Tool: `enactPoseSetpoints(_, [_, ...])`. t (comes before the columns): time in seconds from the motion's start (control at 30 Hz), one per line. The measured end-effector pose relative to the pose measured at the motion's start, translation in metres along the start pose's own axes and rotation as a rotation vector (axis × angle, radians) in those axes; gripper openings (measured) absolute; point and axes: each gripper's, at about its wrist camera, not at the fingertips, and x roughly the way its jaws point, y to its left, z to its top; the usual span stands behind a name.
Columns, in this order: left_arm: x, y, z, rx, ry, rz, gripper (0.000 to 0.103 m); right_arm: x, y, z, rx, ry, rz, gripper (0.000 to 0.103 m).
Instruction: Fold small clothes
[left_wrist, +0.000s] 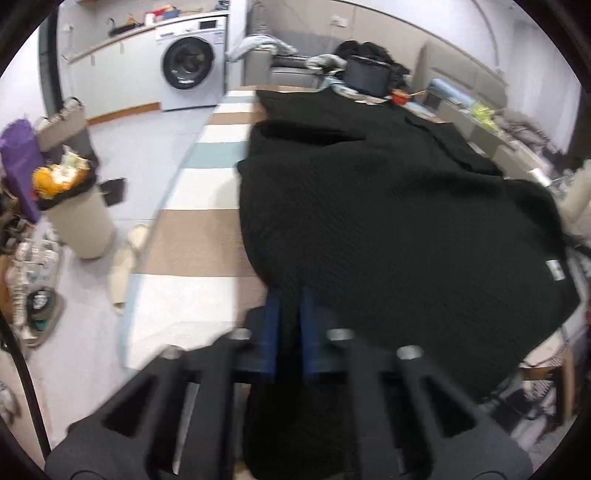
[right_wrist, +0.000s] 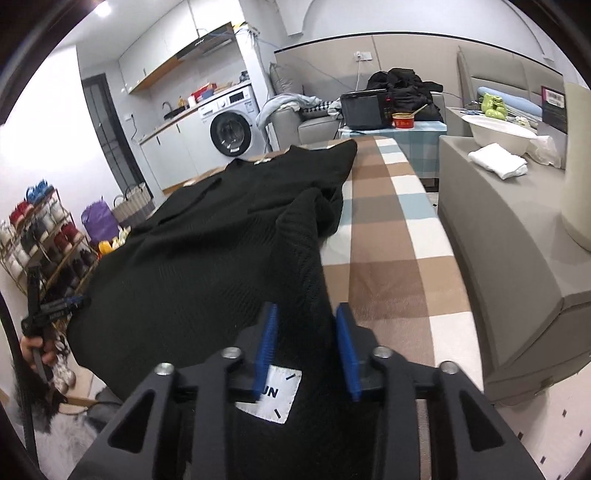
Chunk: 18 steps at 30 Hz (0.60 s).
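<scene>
Where checked cloth (right_wrist: 384, 229) bare — sweater (right_wrist: 207, 258) edge.

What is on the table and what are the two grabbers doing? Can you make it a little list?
garment: black knit sweater, spread over the table, near edge hanging off
label: white tag on the sweater, between the right fingers
table cover: checked cloth in brown, white and blue
left gripper: fingers shut on the sweater's edge
right gripper: fingers apart, sweater between them, pads not pressing
behind: washing machine, grey sofa
</scene>
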Motion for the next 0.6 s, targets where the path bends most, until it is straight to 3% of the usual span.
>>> enactPoseSetpoints(0.13, [-0.009, -0.003, 0.004, 0.011, -0.051, -0.002, 0.005, 0.015, 0.01, -0.005, -0.076, 0.04, -0.056, 0.044])
enactPoseSetpoints(0.2, [-0.019, -0.002, 0.007, 0.004, -0.082, -0.008, 0.005, 0.021, 0.02, -0.007, -0.147, 0.067, -0.078, 0.003])
enactPoseSetpoints(0.33, [-0.043, 0.004, 0.016, -0.017, -0.151, -0.027, 0.005, 0.001, 0.032, -0.003, -0.188, -0.011, -0.008, 0.003])
enactPoseSetpoints(0.6, [-0.072, 0.01, 0.055, -0.033, -0.264, -0.048, 0.005, -0.052, 0.018, 0.038, 0.003, -0.256, -0.005, 0.002])
